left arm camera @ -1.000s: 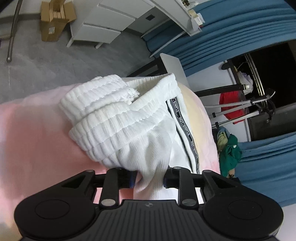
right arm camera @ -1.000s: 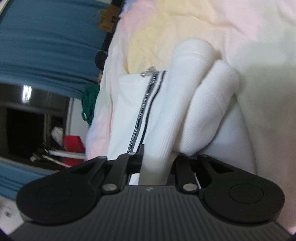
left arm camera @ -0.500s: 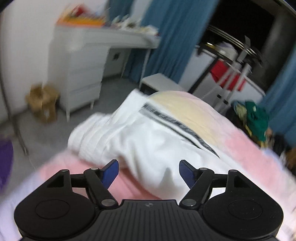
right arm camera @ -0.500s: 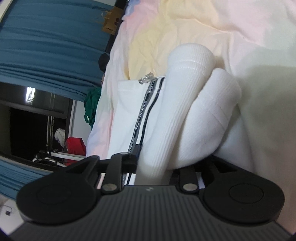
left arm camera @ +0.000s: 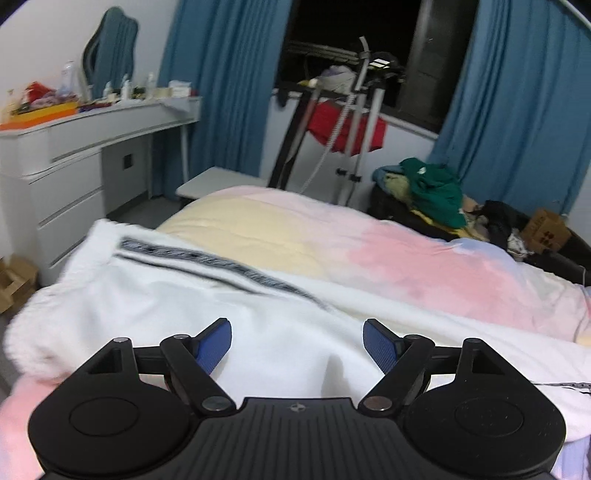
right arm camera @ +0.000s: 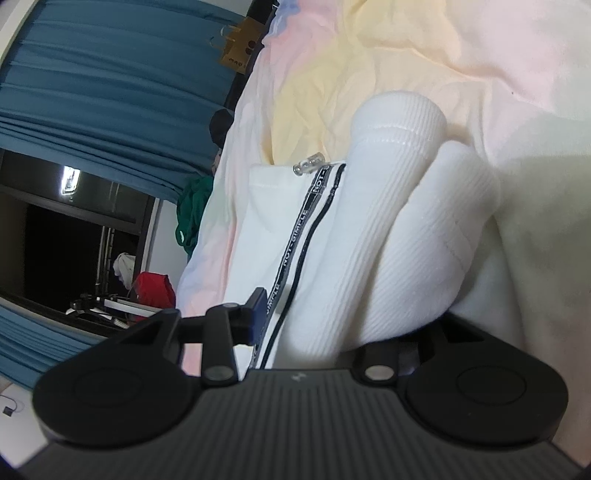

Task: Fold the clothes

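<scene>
1 white garment point(left arm camera: 207, 306), 2 tools, 1 bed point(left arm camera: 424, 266), 2 curtains.

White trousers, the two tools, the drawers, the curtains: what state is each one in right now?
White trousers: folded over, lying on the bed, ribbed cuffs bunched side by side.
Left tool: open, holding nothing, jaws just widened.
Right tool: jaws just opening, cloth between them.
Drawers: shut.
Curtains: drawn apart.

Blue curtains point(left arm camera: 229, 74), dark window point(left arm camera: 351, 33), white dresser point(left arm camera: 70, 177).
</scene>
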`<state>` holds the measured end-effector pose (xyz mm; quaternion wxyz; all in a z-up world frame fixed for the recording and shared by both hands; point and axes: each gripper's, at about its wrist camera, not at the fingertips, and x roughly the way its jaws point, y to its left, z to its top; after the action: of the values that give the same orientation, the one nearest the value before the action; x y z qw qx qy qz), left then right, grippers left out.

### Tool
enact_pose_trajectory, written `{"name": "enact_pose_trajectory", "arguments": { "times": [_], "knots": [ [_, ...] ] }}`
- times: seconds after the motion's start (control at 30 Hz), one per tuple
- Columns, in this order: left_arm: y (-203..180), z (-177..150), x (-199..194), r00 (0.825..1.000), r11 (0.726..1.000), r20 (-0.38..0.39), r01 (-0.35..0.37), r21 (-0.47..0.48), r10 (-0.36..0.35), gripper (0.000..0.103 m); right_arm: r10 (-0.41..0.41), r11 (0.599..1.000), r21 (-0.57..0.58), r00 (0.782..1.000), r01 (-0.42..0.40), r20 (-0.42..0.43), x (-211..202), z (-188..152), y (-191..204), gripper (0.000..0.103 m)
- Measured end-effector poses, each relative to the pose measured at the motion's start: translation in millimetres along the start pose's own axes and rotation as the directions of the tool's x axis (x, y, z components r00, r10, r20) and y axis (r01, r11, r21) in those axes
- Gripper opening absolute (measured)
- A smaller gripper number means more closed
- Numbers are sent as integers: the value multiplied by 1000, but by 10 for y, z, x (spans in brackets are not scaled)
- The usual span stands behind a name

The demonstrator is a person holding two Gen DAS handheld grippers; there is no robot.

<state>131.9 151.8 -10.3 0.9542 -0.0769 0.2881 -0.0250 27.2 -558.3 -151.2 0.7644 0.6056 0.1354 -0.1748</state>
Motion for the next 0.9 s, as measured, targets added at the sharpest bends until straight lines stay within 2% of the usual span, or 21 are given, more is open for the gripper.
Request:
{"name": "enact_pose_trajectory", "arguments": {
  "times": [0.1, 0.27, 0.43, 0.57, 0.73, 0.9],
  "knots": [
    [-207, -92, 215, 999, 998, 23, 22, 62, -24, 80, -12, 1000, -10, 1000, 12, 27, -34, 12, 12, 42],
    [-459, -343, 528, 998, 988, -19, 54, 143, -52, 81, -6, 1000, 1, 999, 6, 41, -35, 41, -23, 42],
    [-595, -569, 758, 998, 968, -55, 21, 250, -8, 83, -9, 999, -30, 999, 10, 53, -13, 42, 43, 45],
    [-609, -675, 832, 998, 969, -68, 11, 249, 6, 84, 1, 999, -50, 997, 3, 74, -34, 57, 114, 45],
    [-598, -696, 869, 997, 968, -78, 10, 251, 10, 84, 61, 996, -72, 991, -53, 121, -142, 47, 287, 45],
    [-608, -678, 845, 996, 971, -84, 19, 240, 1, 85, 5, 999, -35, 997, -3, 74, -41, 71, 178, 45]
  ]
}}
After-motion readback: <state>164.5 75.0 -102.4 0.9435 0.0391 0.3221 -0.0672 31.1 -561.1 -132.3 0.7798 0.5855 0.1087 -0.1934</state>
